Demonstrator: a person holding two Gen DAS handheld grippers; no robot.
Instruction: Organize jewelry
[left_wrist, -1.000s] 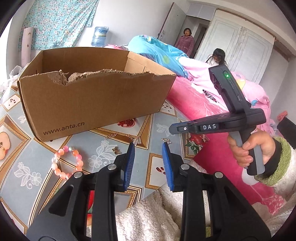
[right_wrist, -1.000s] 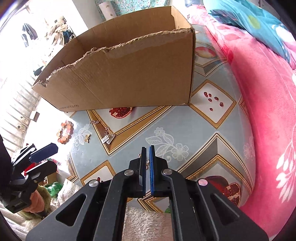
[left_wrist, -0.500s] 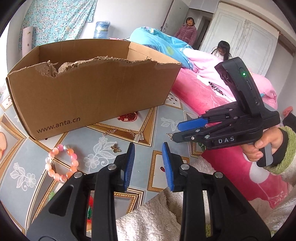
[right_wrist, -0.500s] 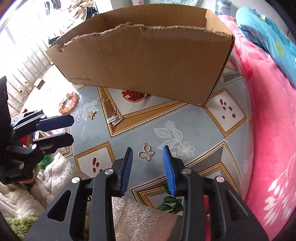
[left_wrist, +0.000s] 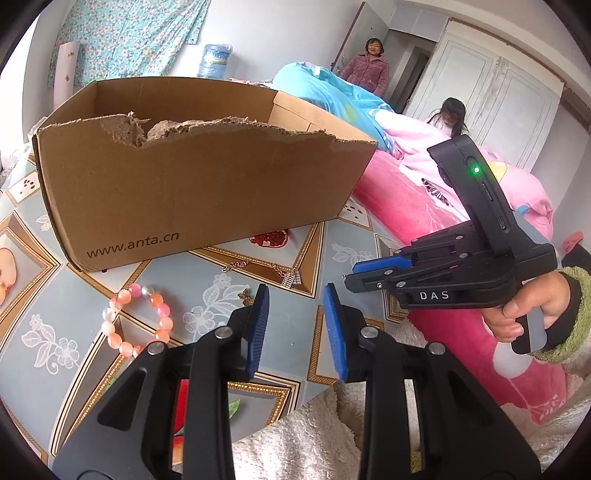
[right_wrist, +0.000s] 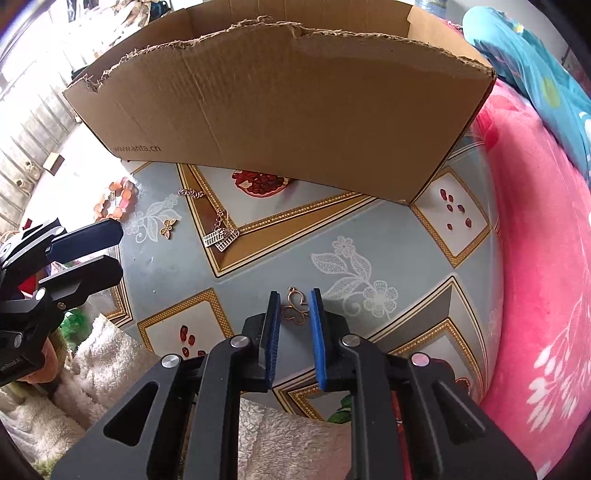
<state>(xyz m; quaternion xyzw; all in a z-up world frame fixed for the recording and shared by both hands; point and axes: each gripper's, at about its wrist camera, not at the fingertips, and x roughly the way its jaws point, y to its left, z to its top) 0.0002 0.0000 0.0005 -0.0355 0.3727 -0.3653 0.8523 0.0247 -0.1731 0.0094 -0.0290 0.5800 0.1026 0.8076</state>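
Right gripper (right_wrist: 294, 310): my jaws have just been closing and now stand at a narrow gap, pointed steeply down at the counter (right_wrist: 399, 236). The butterfly pendant (right_wrist: 294, 311) lies flat on the counter between the two blue pads. From the right wrist view I cannot tell whether the pads touch it; a sliver of gap shows on each side, so I log it as not gripped.

Left gripper (left_wrist: 295, 317): jaws part open at a moderate gap, nothing between them, held above the counter near the close edge.

Other jewelry on the counter, all in front of the cardboard box (right_wrist: 280, 99): a pink bead bracelet (left_wrist: 138, 319) at far left, a small gold insect charm (right_wrist: 168, 228) just right of it, and a chain with a grid-shaped pendant (right_wrist: 221, 236) running toward the box. The box's near wall has a torn top edge.

View differences: only the right wrist view shows the butterfly pendant; in the left wrist view it is hidden behind the right gripper's body. Only the left wrist view shows my right hand (left_wrist: 524, 314) on the handle, a green light on the unit, the bed with pink bedding (left_wrist: 402, 192) to the right, and two people (left_wrist: 369, 66) standing far back by the door.
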